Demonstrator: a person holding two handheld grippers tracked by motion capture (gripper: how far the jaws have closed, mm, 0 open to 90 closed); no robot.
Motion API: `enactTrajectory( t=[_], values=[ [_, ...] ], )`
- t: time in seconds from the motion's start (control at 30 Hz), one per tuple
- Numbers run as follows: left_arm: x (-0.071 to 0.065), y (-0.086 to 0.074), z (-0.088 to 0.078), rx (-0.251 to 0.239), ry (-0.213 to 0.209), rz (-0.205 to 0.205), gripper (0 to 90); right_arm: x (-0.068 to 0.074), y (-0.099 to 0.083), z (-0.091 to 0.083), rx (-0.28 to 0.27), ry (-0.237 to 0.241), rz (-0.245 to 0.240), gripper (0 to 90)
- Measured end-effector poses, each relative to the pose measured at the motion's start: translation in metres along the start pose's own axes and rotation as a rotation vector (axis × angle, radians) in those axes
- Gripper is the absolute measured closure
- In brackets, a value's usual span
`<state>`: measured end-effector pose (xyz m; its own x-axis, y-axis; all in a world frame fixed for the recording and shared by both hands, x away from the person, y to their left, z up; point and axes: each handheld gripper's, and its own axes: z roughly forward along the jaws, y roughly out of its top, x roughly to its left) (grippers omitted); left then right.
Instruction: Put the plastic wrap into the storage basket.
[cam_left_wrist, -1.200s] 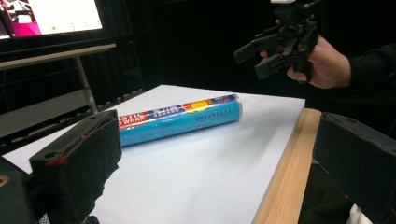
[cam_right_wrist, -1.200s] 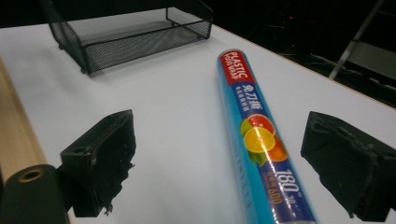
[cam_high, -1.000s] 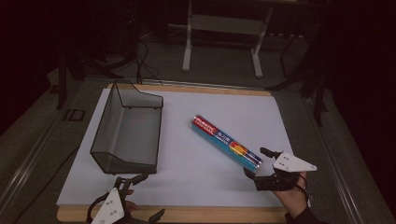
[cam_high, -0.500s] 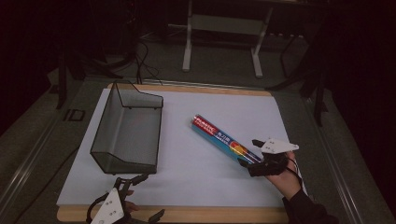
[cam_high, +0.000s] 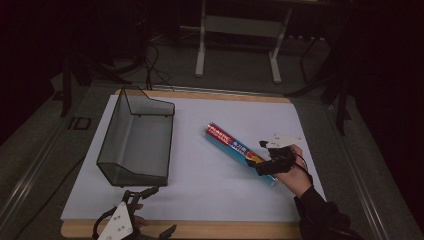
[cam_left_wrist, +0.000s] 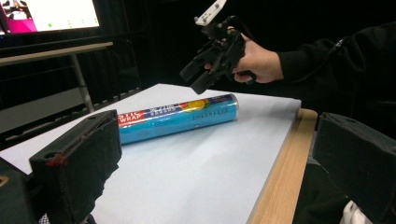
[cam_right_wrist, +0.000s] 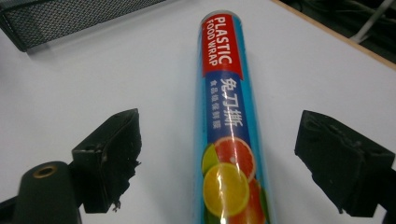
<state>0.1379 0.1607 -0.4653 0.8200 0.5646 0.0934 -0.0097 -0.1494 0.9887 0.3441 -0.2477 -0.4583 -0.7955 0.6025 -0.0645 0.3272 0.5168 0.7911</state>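
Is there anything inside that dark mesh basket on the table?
The mesh basket looks empty: its floor and back wall show bare in the high view. The inside of its low front wall is hidden from that camera. The plastic wrap roll lies outside it, on the white sheet.

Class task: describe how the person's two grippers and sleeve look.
Both grippers, right gripper and left gripper, are black with blocky dark fingers and a pale three-cornered top plate. A black cable trails along the dark sleeve.

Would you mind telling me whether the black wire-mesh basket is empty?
Empty. In the high view the black wire-mesh basket stands on the white table with its bare mesh floor showing and nothing inside.
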Motion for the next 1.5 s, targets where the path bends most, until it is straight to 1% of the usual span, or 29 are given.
enactTrajectory(
  t=[0.07, 0.13, 0.17, 0.3, 0.37, 0.4, 0.47, 0.5, 0.53, 0.6, 0.63, 0.67, 0.77, 0.8, 0.9, 0.97, 1.0, 1.03, 1.1, 1.17, 1.2, 1.23, 1.27, 1.3, 1.37, 1.4, 1.43, 1.47, 1.5],
  values=[
    [0.0, 0.0, 0.0, 0.0, 0.0, 0.0, 2.1, 0.0, 0.001, 0.002, 0.0, 0.001, -0.005, 14.4],
    [0.0, 0.0, 0.0, 0.002, 0.0, 0.001, 2.1, 0.0, 0.002, 0.009, 0.022, 0.002, -0.018, 14.5],
    [0.0, 0.0, 0.0, 0.002, -0.001, 0.001, 2.1, -0.002, 0.004, 0.015, 0.034, 0.021, 0.0, 14.5],
    [0.0, 0.0, 0.0, 0.003, -0.002, 0.003, 2.1, -0.006, 0.008, 0.024, 0.068, 0.023, -0.006, 14.6],
    [0.0, 0.0, 0.0, 0.004, -0.002, 0.003, 2.1, -0.006, 0.008, 0.024, 0.068, 0.023, -0.006, 14.6],
    [0.0, 0.0, 0.0, 0.003, -0.003, 0.002, 2.1, -0.007, 0.01, 0.026, 0.075, 0.033, -0.005, 14.6],
    [0.0, 0.0, 0.0, 0.003, -0.002, 0.002, 2.1, -0.009, 0.018, 0.035, 0.108, 0.035, -0.003, 14.6],
    [0.0, 0.0, 0.0, 0.004, -0.004, 0.002, 2.1, -0.009, 0.019, 0.038, 0.119, 0.046, -0.008, 14.5],
    [0.0, 0.0, 0.0, 0.004, -0.004, 0.002, 2.1, -0.009, 0.019, 0.038, 0.119, 0.046, -0.008, 14.5],
    [0.0, 0.0, 0.0, 0.005, -0.004, 0.002, 2.1, -0.009, 0.022, 0.043, 0.139, 0.045, -0.012, 14.5],
    [0.0, 0.0, 0.0, 0.005, -0.005, 0.001, 2.1, -0.01, 0.024, 0.047, 0.152, 0.052, -0.014, 14.5],
    [0.001, 0.0, -0.001, 0.004, -0.007, -0.003, 2.1, -0.01, 0.024, 0.047, 0.152, 0.052, -0.014, 14.5],
    [0.002, 0.0, -0.002, -0.003, -0.007, -0.013, 2.1, -0.009, 0.027, 0.054, 0.178, 0.065, -0.015, 14.5],
    [0.002, 0.0, -0.002, -0.003, -0.006, -0.013, 2.1, -0.009, 0.028, 0.058, 0.2, 0.062, -0.021, 14.5],
    [0.001, 0.0, -0.001, -0.001, -0.006, -0.011, 2.1, -0.01, 0.029, 0.064, 0.231, 0.057, -0.028, 14.5],
    [0.001, 0.0, -0.001, 0.002, -0.008, -0.007, 2.1, -0.011, 0.03, 0.066, 0.237, 0.056, -0.029, 14.5],
    [0.001, 0.0, -0.001, 0.0, -0.01, -0.01, 2.1, -0.012, 0.031, 0.071, 0.263, 0.047, -0.033, 14.5],
    [0.002, 0.0, -0.001, -0.003, -0.012, -0.013, 2.1, -0.012, 0.031, 0.073, 0.272, 0.054, -0.027, 14.6],
    [0.002, 0.0, -0.002, -0.004, -0.012, -0.015, 2.1, -0.013, 0.032, 0.076, 0.3, 0.043, -0.032, 14.7],
    [0.002, 0.0, -0.002, -0.005, -0.014, -0.014, 2.1, -0.013, 0.032, 0.078, 0.31, 0.053, -0.03, 15.4],
    [0.002, 0.0, -0.002, -0.004, -0.014, -0.012, 2.1, -0.015, 0.034, 0.082, 0.343, 0.048, -0.025, 15.3],
    [0.002, 0.0, -0.002, -0.003, -0.016, -0.01, 2.1, -0.016, 0.034, 0.083, 0.364, 0.06, -0.022, 15.3],
    [0.001, 0.0, -0.001, -0.002, -0.017, -0.009, 2.1, -0.016, 0.035, 0.085, 0.374, 0.043, -0.026, 15.3],
    [0.001, 0.0, -0.001, -0.001, -0.017, -0.007, 2.1, -0.016, 0.036, 0.087, 0.396, 0.054, -0.02, 15.3],
    [0.001, 0.0, -0.001, -0.001, -0.019, -0.007, 2.1, -0.017, 0.037, 0.091, 0.434, 0.05, -0.016, 15.2],
    [0.001, 0.0, -0.001, -0.001, -0.019, -0.006, 2.1, -0.018, 0.037, 0.093, 0.457, 0.063, -0.01, 14.7],
    [0.001, 0.0, -0.001, -0.001, -0.019, -0.005, 2.1, -0.018, 0.037, 0.095, 0.474, 0.051, -0.011, 14.7],
    [0.001, 0.0, -0.001, -0.001, -0.02, -0.006, 2.1, -0.018, 0.038, 0.097, 0.5, 0.063, -0.009, 14.4],
    [0.001, 0.0, -0.001, -0.001, -0.021, -0.007, 2.1, -0.019, 0.038, 0.099, 0.515, 0.056, -0.014, 14.0]
  ],
)
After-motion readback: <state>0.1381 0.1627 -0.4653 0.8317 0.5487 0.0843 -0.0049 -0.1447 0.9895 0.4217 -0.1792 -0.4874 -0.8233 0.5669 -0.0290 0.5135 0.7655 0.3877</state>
